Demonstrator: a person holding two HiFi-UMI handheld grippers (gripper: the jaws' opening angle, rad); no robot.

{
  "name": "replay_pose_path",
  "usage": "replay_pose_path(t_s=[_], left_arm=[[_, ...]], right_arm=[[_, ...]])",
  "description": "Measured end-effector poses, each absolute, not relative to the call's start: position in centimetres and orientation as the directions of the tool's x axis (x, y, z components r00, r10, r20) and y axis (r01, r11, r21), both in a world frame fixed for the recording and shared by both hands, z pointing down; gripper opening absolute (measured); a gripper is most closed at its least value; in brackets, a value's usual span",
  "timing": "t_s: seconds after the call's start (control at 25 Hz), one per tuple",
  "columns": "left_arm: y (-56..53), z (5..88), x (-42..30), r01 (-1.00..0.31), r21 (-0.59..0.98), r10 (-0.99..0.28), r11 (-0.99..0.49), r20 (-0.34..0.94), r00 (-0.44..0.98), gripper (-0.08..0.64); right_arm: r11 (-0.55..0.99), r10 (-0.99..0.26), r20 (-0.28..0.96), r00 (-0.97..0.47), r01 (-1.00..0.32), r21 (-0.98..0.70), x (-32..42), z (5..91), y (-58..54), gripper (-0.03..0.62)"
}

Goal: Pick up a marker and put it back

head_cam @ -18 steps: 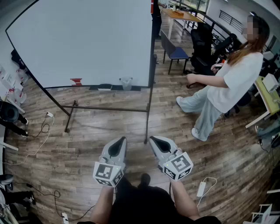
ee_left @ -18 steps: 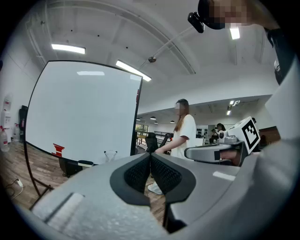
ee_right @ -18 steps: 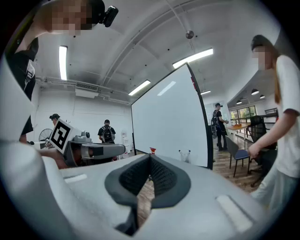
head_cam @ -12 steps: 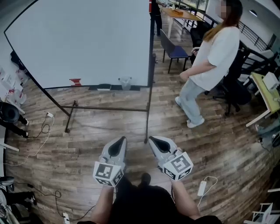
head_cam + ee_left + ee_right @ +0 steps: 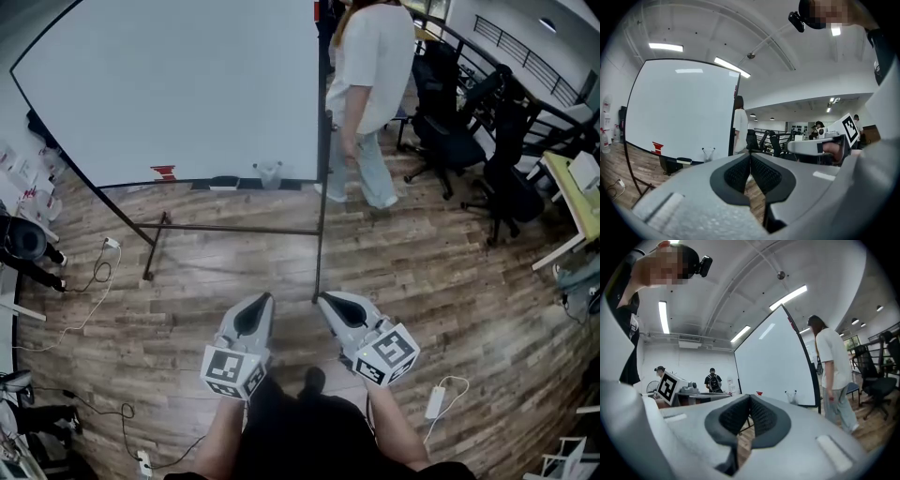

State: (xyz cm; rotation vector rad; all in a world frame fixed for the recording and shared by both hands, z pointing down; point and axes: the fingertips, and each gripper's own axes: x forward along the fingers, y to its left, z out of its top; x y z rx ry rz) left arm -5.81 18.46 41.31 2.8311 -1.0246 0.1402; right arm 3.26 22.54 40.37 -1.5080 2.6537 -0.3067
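A clear cup (image 5: 269,175) holding markers stands on the whiteboard's (image 5: 187,84) bottom ledge, near its right end. The same cup (image 5: 708,153) shows in the left gripper view and, with dark marker tips, as the cup (image 5: 791,396) in the right gripper view. My left gripper (image 5: 259,305) and right gripper (image 5: 330,302) hang side by side low over the wooden floor, well short of the board. Both point toward it. The left gripper (image 5: 750,157) is shut with nothing in it, and so is the right gripper (image 5: 750,399).
A person in a white shirt (image 5: 367,66) stands by the board's right post (image 5: 322,187). A red item (image 5: 163,173) and an eraser (image 5: 225,185) sit on the ledge. Office chairs (image 5: 450,122) stand at the right; cables (image 5: 94,281) and a power adapter (image 5: 433,403) lie on the floor.
The person in the white shirt has walked from the right side up to the whiteboard's right edge. Both grippers have stayed almost where they were, still shut.
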Motion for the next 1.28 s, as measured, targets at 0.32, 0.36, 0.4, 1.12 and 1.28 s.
replay_pose_path(t_s=[0.32,0.36,0.4,1.12,1.28], left_arm=[[19.2,42.4,-5.9,-0.643,0.092,-0.625,-0.761,0.165,0.763,0.012],[19.0,42.6,-6.0,-0.644,0.095,-0.626,-0.759,0.169,0.762,0.012],[18.7,42.8,-6.2,-0.647,0.099,-0.627,-0.756,0.172,0.76,0.012],[5.7,45.9,-7.7,-0.664,0.181,-0.634,-0.725,0.201,0.747,0.012],[1.4,44.9,-7.6,-0.651,0.161,-0.626,-0.742,0.182,0.758,0.012]], right_arm=[[0.51,-0.845,0.069,-0.53,-0.839,-0.19,2.8,42.3,23.0,0.002],[0.512,-0.843,0.069,-0.533,-0.835,-0.199,2.7,42.5,22.8,0.002],[0.51,-0.843,0.072,-0.532,-0.835,-0.205,2.6,42.9,22.6,0.002],[0.344,-0.916,0.145,-0.373,-0.919,-0.191,5.1,44.2,10.5,0.002],[0.313,-0.926,0.157,-0.343,-0.931,-0.19,5.6,43.6,6.4,0.002]])
